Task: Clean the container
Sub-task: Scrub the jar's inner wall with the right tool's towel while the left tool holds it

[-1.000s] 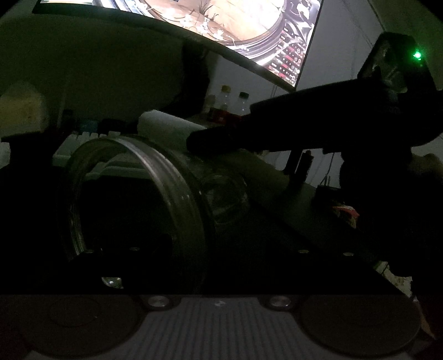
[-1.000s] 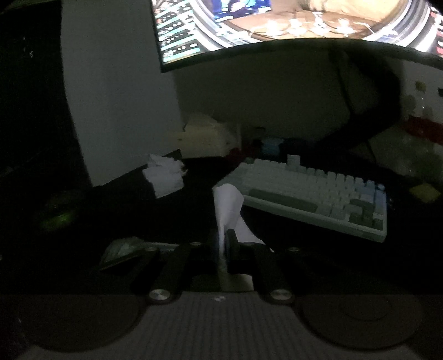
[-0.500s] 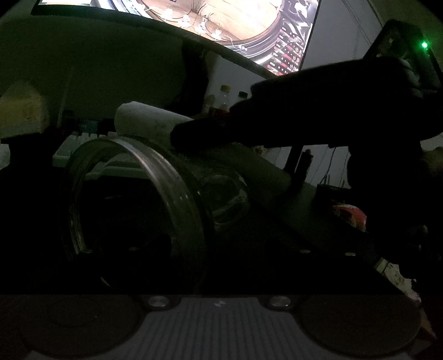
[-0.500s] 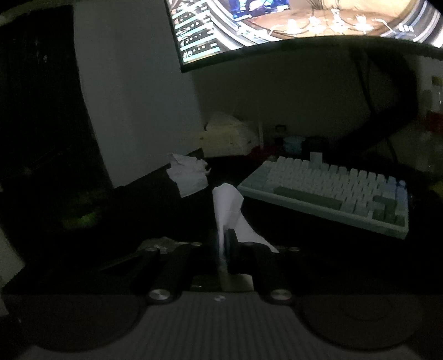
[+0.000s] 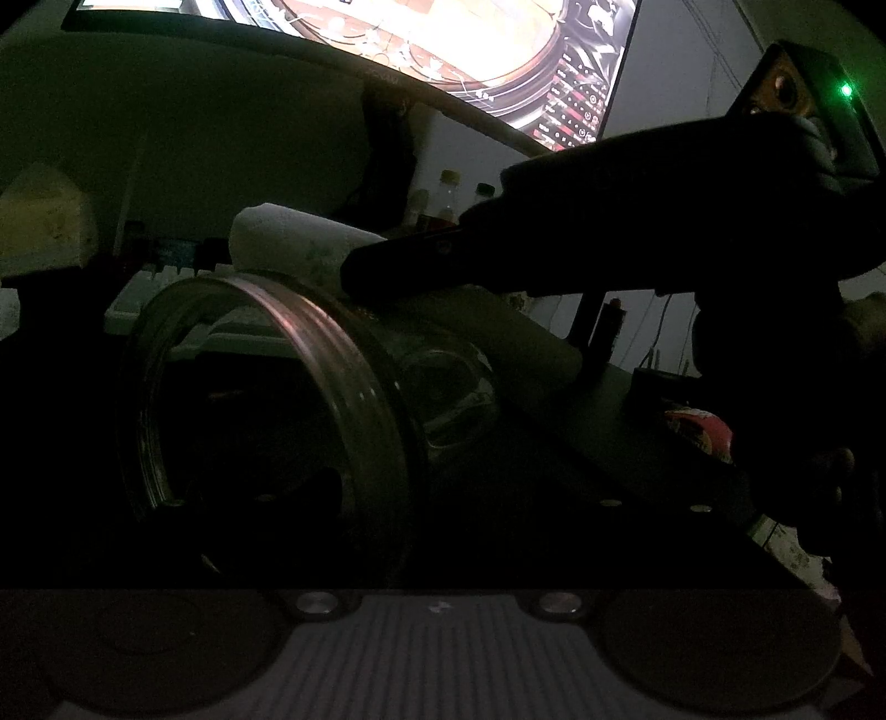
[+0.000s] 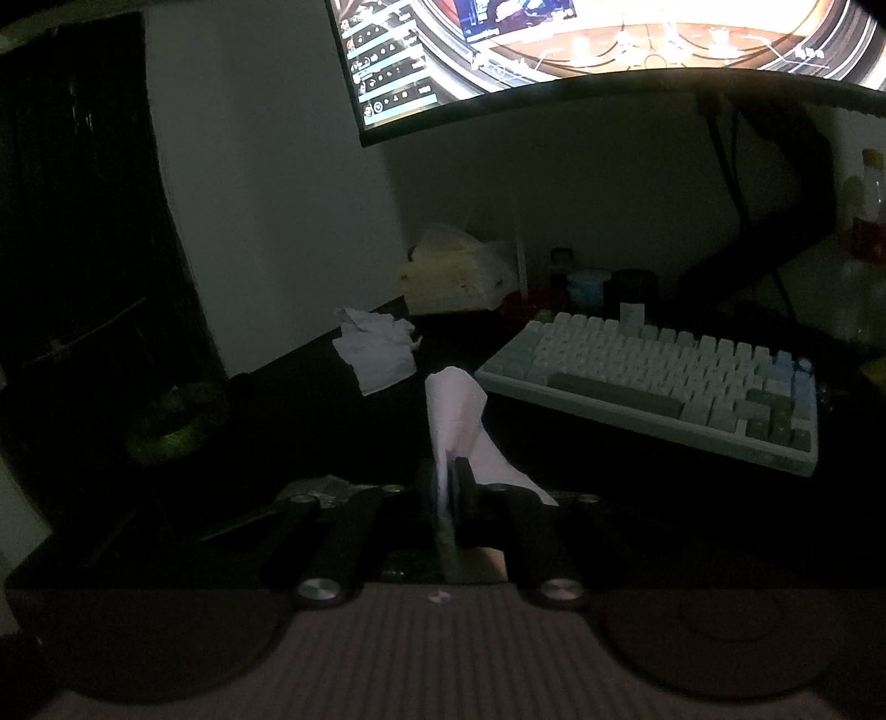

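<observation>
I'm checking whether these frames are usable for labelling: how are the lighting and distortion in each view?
Left wrist view: very dim; the glass jar shows only by rim highlights, the right tool is a black silhouette, and the monitor is overexposed. Right wrist view: also dark, yet the tissue and keyboard read clearly; fisheye bends the monitor edge.

The left wrist view sat tight against the glass jar, facing rightward; the right wrist view looked across the desk. Both caught the monitor and keyboard.
</observation>
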`<state>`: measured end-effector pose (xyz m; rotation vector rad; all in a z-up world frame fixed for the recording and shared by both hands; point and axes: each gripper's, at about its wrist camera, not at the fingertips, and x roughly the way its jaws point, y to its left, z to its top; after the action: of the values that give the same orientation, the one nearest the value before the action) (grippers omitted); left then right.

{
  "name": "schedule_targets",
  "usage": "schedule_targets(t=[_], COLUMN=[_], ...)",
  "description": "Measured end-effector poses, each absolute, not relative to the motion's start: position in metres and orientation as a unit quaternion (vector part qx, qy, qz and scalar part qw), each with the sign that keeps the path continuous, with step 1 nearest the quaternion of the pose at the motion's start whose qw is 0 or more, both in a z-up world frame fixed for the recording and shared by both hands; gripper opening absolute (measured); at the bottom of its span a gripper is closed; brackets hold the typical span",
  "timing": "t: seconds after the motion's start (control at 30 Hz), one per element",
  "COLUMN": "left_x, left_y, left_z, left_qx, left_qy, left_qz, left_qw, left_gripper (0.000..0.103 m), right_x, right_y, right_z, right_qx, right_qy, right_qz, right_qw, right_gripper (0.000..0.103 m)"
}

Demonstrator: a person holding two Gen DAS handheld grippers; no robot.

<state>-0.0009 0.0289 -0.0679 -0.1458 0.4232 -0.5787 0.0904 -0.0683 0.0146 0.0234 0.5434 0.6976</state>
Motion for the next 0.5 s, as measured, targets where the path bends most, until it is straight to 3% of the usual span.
schedule_targets(t=[0.5], left_x=[-0.0052], left_y=[0.0321], left_z=[-0.0681], left_qx=[-0.072], left_qy=[0.207], left_qz=[-0.284], left_qw=[0.933], left_gripper=[0.075], right_x=[0.0918], right_y=[-0.0693], right_z=[0.0118], right_qx=[0.014], right_qy=[0.263], right_qz=[0.344], right_qw=[0.901], right_gripper=[0.008])
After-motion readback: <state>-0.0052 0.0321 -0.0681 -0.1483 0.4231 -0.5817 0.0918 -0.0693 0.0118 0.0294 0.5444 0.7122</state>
